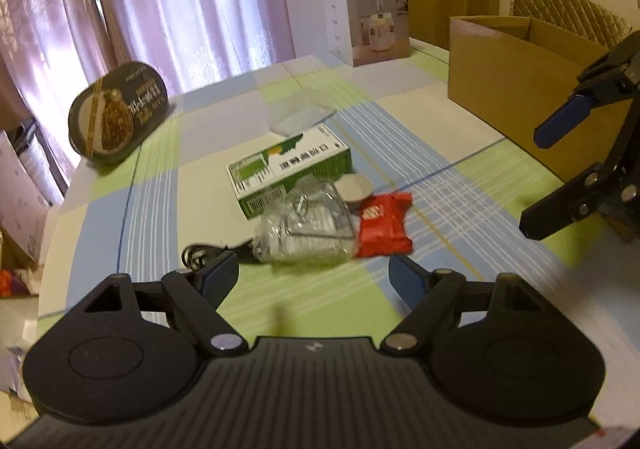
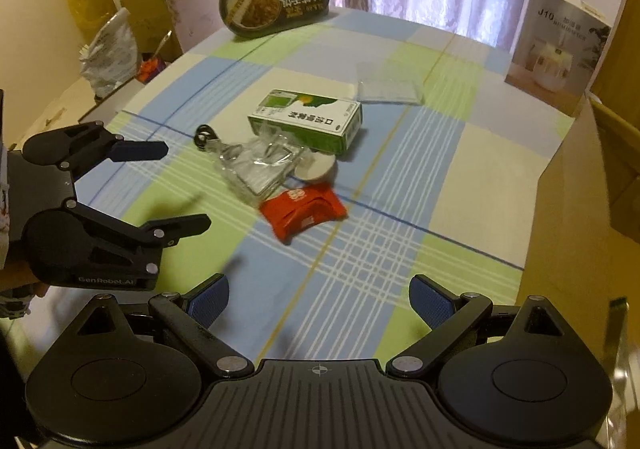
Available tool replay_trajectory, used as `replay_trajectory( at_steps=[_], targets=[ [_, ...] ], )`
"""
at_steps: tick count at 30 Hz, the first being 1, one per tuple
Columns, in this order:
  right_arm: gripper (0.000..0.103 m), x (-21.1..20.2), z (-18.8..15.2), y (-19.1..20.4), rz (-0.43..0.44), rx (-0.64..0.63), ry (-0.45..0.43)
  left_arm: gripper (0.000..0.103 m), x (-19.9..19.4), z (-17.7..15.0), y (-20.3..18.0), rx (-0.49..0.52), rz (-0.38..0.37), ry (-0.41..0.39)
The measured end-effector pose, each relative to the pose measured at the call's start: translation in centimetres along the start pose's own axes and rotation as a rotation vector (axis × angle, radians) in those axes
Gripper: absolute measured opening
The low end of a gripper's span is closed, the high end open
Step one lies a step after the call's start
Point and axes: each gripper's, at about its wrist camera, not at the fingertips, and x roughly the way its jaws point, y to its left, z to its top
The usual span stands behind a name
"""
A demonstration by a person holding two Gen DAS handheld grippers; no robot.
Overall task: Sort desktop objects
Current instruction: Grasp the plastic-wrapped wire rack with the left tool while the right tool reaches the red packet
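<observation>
A pile lies mid-table on the plaid cloth: a green and white carton, a crumpled clear plastic bag, a red packet, a small white round lid and a black cable. My left gripper hovers open just short of the bag, holding nothing. To the right of the pile, my right gripper is open and empty too.
An open cardboard box stands at the table's right side. Behind the pile lies a clear plastic tray. A dark oval noodle bowl and a humidifier box stand at the far edge.
</observation>
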Motion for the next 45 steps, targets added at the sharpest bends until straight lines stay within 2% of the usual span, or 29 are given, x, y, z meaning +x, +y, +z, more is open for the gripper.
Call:
replay_trajectory(
  at_steps=[9, 14, 18, 21, 23, 25, 28, 36, 38, 40, 45],
  targets=[
    [0.094, 3.1, 1.3, -1.3, 0.003, 0.002, 0.016, 0.079, 2.3, 0.8, -1.1, 0.065, 0.004, -0.062],
    [0.094, 4.5, 1.8, -1.4, -0.007, -0.036, 0.025, 0.079, 3.8, 1.3, -0.9, 0.080, 0.011, -0.047],
    [0.094, 5.6, 2.0, -1.1, -0.008, -0.088, 0.028, 0.079, 4.9, 1.4, -0.4, 0.063, -0.013, -0.021],
    [0.093, 6.3, 2.0, -1.0, 0.009, -0.098, 0.032, 0.074, 5.5, 1.5, -0.3, 0.060, -0.020, -0.004],
    [0.093, 6.7, 2.0, -0.9, 0.018, -0.100, 0.034, 0.066, 6.0, 1.4, -0.2, 0.066, -0.016, 0.021],
    [0.093, 7.1, 2.1, -0.7, 0.029, -0.108, 0.033, 0.064, 6.2, 1.2, 0.1, 0.061, -0.025, 0.037],
    [0.093, 7.7, 2.3, -0.3, 0.051, -0.135, 0.029, 0.055, 6.1, 1.4, 0.7, 0.055, -0.039, 0.060],
    [0.093, 9.4, 3.3, 1.1, 0.089, -0.220, 0.008, 0.054, 5.1, 1.4, 3.1, 0.044, -0.138, 0.108],
    [0.092, 9.9, 3.5, 1.3, 0.095, -0.233, 0.008, 0.054, 4.7, 1.3, 3.7, 0.044, -0.156, 0.114],
    [0.085, 10.3, 3.7, 1.4, 0.099, -0.245, 0.012, 0.054, 4.4, 1.1, 4.2, 0.034, -0.169, 0.112],
    [0.078, 11.0, 3.8, 1.5, 0.095, -0.252, 0.023, 0.054, 4.3, 0.8, 4.6, 0.024, -0.181, 0.111]
  ],
)
